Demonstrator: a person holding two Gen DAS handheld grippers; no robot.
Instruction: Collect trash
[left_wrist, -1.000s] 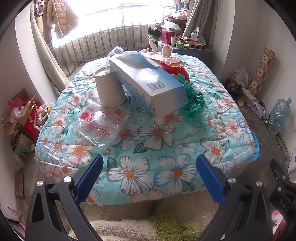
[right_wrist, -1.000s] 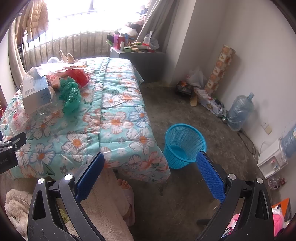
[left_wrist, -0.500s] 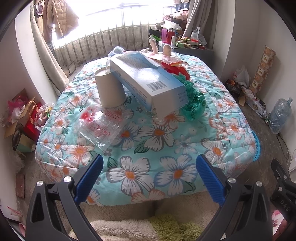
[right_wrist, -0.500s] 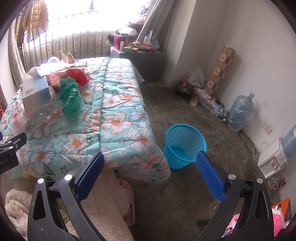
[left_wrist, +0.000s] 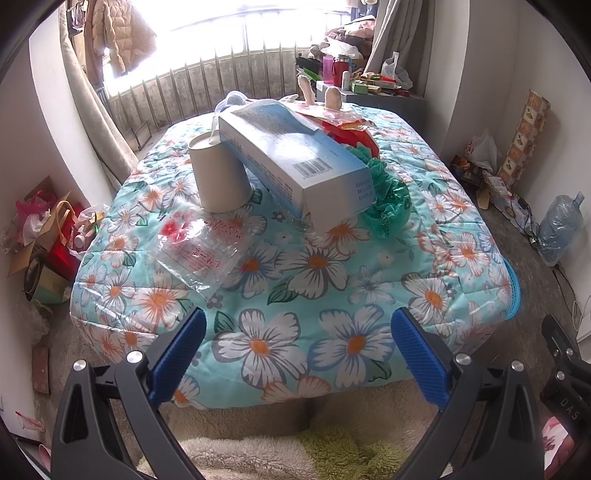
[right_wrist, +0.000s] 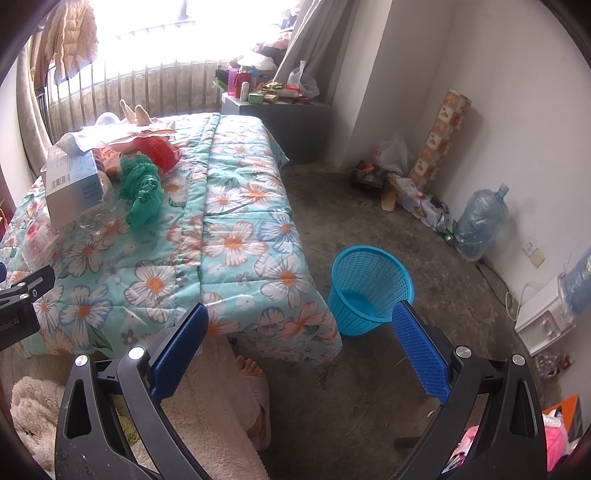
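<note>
hovering at the near edge of the floral quilt (left_wrist: 295, 266), the left tongs (left_wrist: 295, 343) stand wide with nothing between the blue pads. trash sits clustered on the quilt: an upside-down paper cup (left_wrist: 219, 177), a long blue-and-white box (left_wrist: 295, 162) leaning on it, a clear plastic bag (left_wrist: 199, 251) lying flat nearer, a green mesh bundle (left_wrist: 388, 195) half hidden behind the box, and red packaging (left_wrist: 351, 133) mostly covered. the right tongs (right_wrist: 297, 334) are wide too, empty, aimed at the floor where a blue basket (right_wrist: 369, 284) stands just beside the quilt's corner, its front partly blocked by one pad. a bare foot (right_wrist: 251, 369) peeks out beneath.
</note>
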